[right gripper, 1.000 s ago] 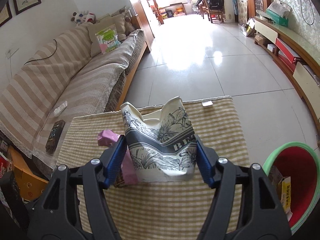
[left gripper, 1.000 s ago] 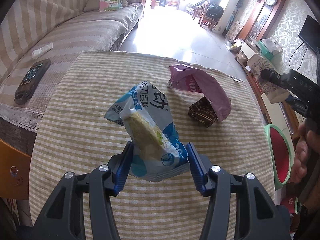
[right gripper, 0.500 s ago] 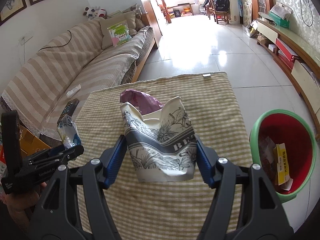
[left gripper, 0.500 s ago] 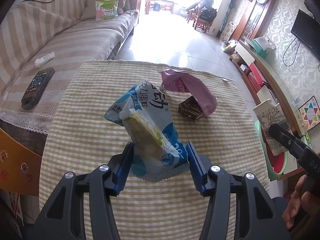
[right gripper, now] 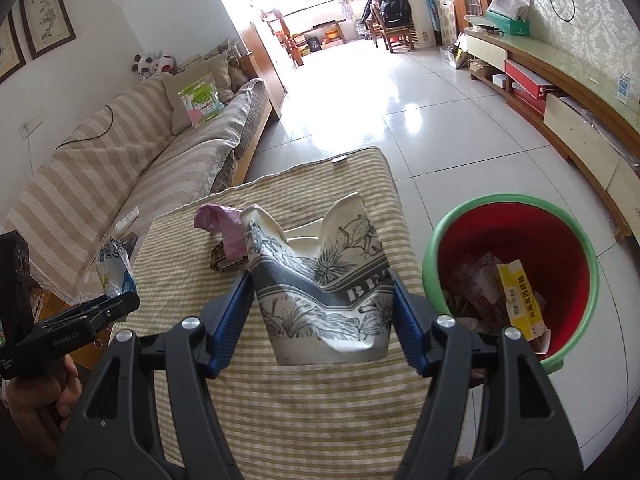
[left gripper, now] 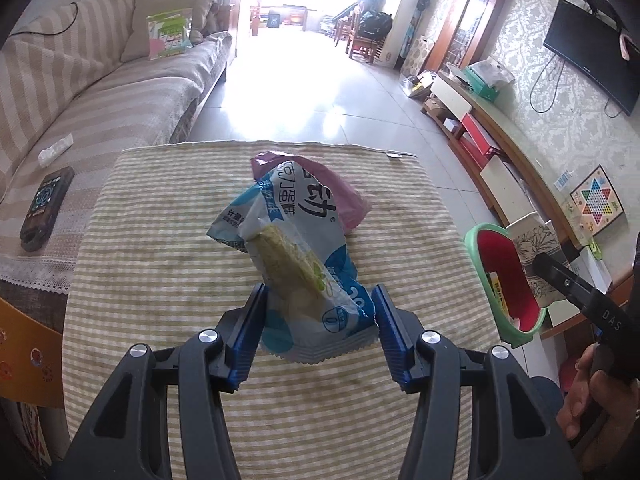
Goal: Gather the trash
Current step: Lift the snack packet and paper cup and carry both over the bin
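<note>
Red inside and green at the rim, the bin [right gripper: 516, 280] sits on the floor just to the right of our right gripper [right gripper: 322, 312], below the edge of the striped table [right gripper: 280, 400]. We judge ourselves in the carrying step: both pieces of trash are lifted and on their way to that bin. The right gripper pinches a crumpled paper cup [right gripper: 320, 292] between its blue pads, pointing steeply down, over the table edge nearest the bin. The next move calls for swinging it further right until the cup hangs over the opening, then spreading the jaws. Our left gripper [left gripper: 318, 328], also tilted downward, squeezes a blue-and-white snack wrapper [left gripper: 296, 264] by its lower end, held above the table's middle; the bin lies well off to its right, so it has farther to travel. Beyond the wrapper, a pink wrapper [left gripper: 344, 196] lies on the cloth, not yet collected.
</note>
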Demonstrator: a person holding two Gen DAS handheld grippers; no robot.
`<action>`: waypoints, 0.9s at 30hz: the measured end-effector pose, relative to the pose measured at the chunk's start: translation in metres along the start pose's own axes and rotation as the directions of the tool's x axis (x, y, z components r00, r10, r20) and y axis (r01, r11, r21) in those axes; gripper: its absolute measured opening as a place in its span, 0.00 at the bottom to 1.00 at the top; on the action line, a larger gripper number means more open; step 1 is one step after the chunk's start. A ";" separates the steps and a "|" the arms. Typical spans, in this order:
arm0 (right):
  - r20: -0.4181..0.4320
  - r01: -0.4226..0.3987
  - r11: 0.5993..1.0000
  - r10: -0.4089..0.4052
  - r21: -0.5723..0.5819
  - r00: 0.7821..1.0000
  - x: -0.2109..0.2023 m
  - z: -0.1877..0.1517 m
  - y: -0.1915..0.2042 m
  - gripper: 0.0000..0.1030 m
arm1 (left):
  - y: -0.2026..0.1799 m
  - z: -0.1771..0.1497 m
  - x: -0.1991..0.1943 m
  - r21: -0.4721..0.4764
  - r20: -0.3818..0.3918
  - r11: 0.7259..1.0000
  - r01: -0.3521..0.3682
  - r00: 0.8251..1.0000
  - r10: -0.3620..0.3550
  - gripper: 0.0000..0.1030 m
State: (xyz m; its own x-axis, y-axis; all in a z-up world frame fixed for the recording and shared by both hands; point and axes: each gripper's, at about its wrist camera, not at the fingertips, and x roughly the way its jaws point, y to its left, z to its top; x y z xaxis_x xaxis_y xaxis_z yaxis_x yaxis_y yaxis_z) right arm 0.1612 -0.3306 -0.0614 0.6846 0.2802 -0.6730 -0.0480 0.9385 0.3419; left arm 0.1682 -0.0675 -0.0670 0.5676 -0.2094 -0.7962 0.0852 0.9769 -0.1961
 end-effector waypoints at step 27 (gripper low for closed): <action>0.083 0.193 0.955 -0.216 0.223 0.973 -0.037 0.022 -0.185 0.63 | -0.226 0.056 0.080 0.258 -0.196 0.867 0.426 0.902 -0.385 0.49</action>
State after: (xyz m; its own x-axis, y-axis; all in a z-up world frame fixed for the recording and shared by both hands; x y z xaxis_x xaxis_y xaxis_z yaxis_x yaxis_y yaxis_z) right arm 0.1610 -0.5191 -0.0853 0.7367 0.0528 -0.6742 0.2489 0.9058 0.3430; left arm 0.2402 -0.3022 -0.0540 0.3185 -0.5735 -0.7548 0.5273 0.7689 -0.3616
